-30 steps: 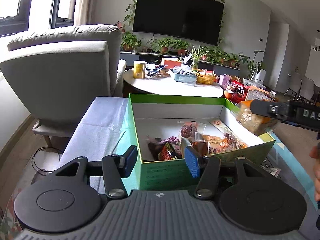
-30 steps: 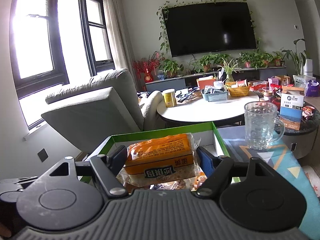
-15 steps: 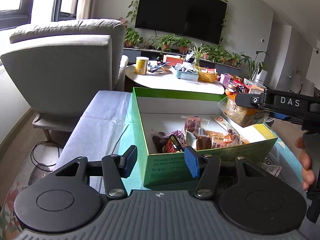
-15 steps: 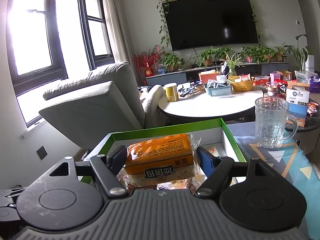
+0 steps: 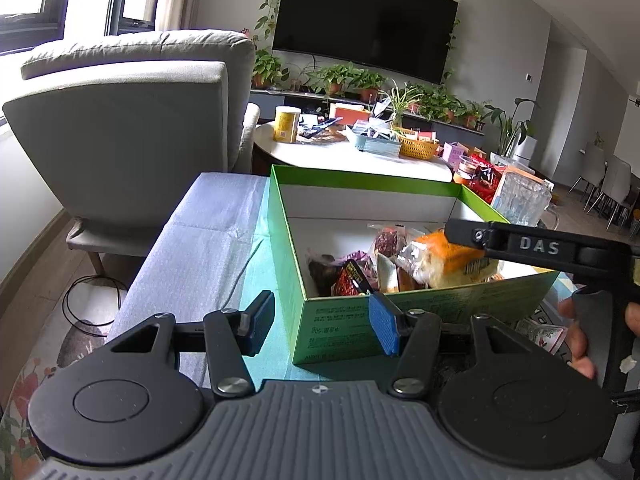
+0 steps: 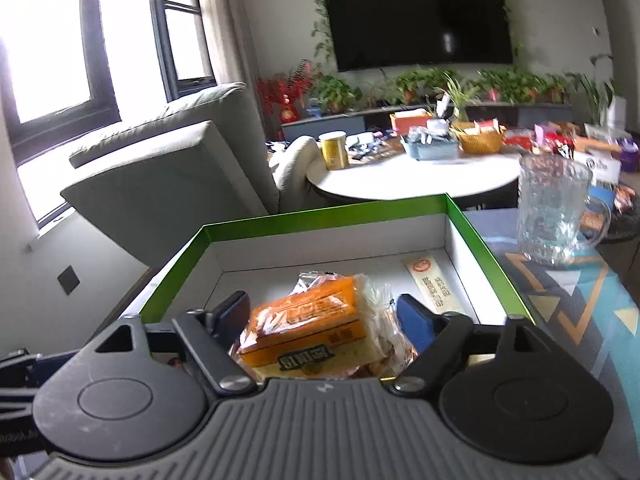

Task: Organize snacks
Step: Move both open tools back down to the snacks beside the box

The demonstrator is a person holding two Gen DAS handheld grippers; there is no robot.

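A green cardboard box (image 5: 420, 312) with a white inside stands on the table and holds several snack packets (image 5: 352, 276). My right gripper (image 6: 320, 316) reaches over the box (image 6: 320, 210); its jaws stand wide apart and the orange snack pack (image 6: 308, 328) lies loose between them, resting on the snacks in the box. The same pack shows in the left wrist view (image 5: 448, 260) under the right gripper's finger. My left gripper (image 5: 320, 320) is open and empty, just in front of the box's near left corner.
A glass mug (image 6: 552, 216) stands on the patterned cloth right of the box. A grey armchair (image 5: 132, 120) is at the left. A round white table (image 5: 352, 156) with containers and plants is behind the box. A loose packet (image 5: 544, 334) lies by the box's right side.
My right gripper came down into the box and opened, letting go of the orange snack pack, which now rests on the other snacks. My left gripper drew back slightly.
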